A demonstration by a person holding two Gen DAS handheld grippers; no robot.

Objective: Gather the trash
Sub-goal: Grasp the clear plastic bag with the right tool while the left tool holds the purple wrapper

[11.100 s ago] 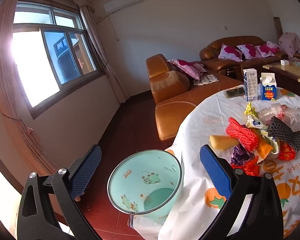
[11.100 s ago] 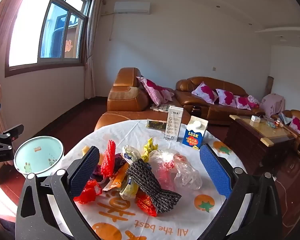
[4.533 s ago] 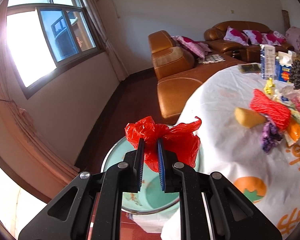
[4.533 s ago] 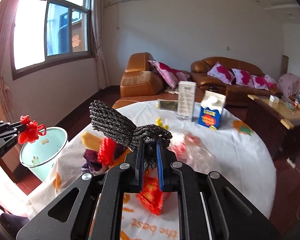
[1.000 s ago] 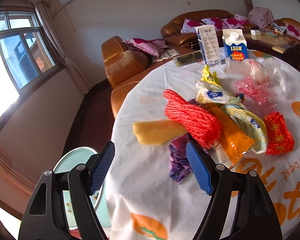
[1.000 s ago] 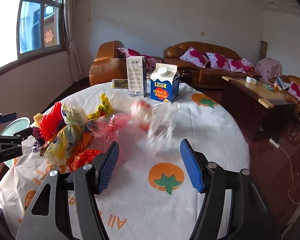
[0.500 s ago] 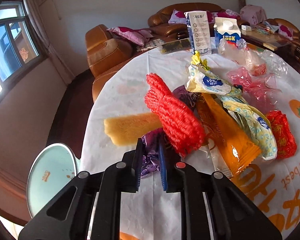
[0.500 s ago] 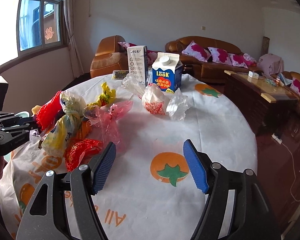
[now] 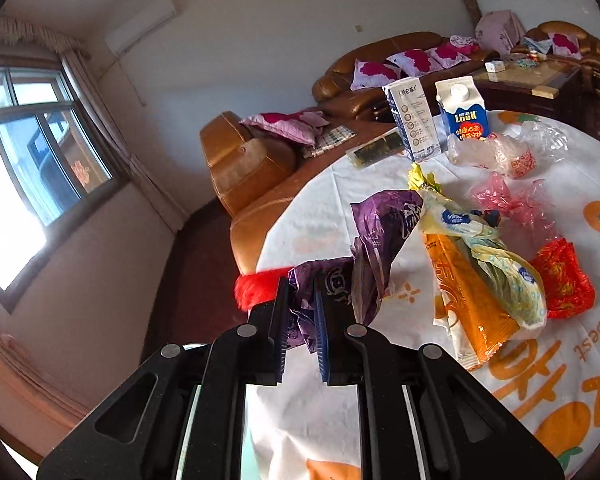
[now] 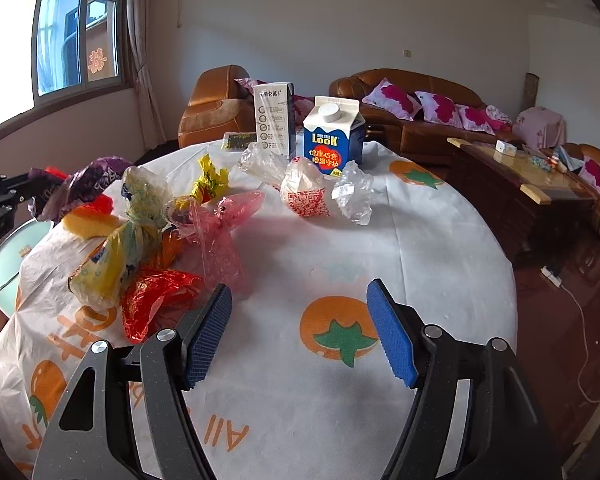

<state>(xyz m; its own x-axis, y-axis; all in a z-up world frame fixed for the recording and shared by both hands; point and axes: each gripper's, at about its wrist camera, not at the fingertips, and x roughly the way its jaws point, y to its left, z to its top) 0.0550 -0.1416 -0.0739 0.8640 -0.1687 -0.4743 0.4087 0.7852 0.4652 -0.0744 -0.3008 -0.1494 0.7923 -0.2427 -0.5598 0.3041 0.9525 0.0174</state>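
My left gripper (image 9: 302, 316) is shut on a purple wrapper (image 9: 380, 236) and holds it lifted above the table's left edge; it also shows in the right wrist view (image 10: 84, 186). A red mesh (image 9: 256, 286) pokes out behind the left finger. An orange packet (image 9: 460, 296), a yellow-white bag (image 9: 508, 272), a red foil wrapper (image 9: 564, 284) and pink plastic (image 10: 220, 220) lie on the table (image 10: 380, 260). My right gripper (image 10: 300, 332) is open and empty above the table's front. The mint bin (image 10: 8, 256) stands left of the table.
Two cartons (image 10: 332, 140) (image 10: 274, 120) and clear plastic bags (image 10: 320, 188) stand at the far side of the table. Brown sofas (image 10: 412, 112) lie beyond. A wooden coffee table (image 10: 520, 176) is at the right. A window (image 9: 28, 184) is at the left.
My left gripper has lifted the purple wrapper off the table and swung left. The right gripper has stayed open and moved a little closer to the table.
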